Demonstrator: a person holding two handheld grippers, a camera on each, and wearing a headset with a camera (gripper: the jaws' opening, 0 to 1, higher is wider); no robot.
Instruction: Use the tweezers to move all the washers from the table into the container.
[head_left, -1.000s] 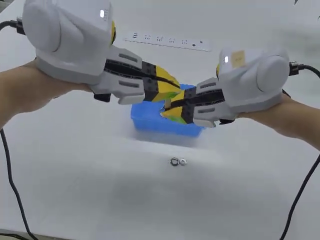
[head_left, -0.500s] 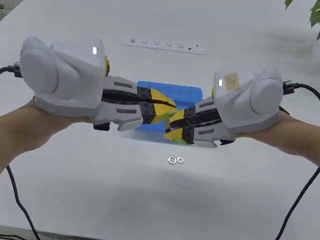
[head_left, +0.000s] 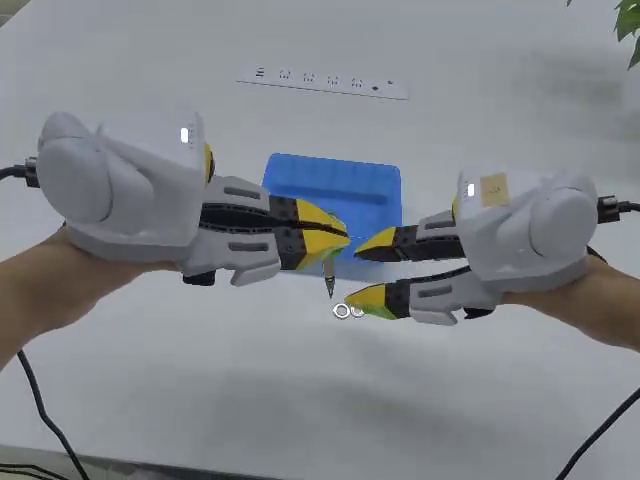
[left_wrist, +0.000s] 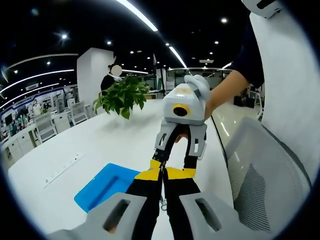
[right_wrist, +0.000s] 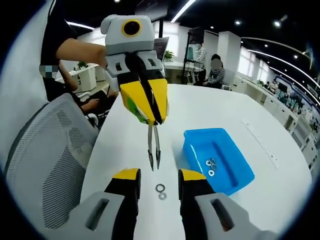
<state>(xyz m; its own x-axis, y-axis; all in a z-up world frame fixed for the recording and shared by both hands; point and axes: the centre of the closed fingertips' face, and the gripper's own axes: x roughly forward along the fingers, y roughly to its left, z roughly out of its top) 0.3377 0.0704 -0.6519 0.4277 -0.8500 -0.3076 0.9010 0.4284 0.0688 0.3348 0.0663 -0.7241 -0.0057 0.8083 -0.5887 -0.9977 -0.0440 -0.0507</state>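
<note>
Metal tweezers (head_left: 329, 280), clamped in left gripper (head_left: 335, 238), are hanging beside two washers (head_left: 350, 312); right gripper (head_left: 362, 272), earlier narrower, is now gaping wide.

Two washers (right_wrist: 160, 188) lay loose on the one table (head_left: 200, 380). The single blue container (head_left: 340, 185) held a small cluster (right_wrist: 211, 166) of what looked like three or four more, too tiny to count surely. There was one pair of tweezers (right_wrist: 154, 147), two grippers, namely the left gripper (head_left: 338, 240) and the right gripper (head_left: 360, 272), and farther off one power strip (head_left: 322, 83), one leafy plant (left_wrist: 122, 97) and one mesh chair (right_wrist: 55, 165).
</note>
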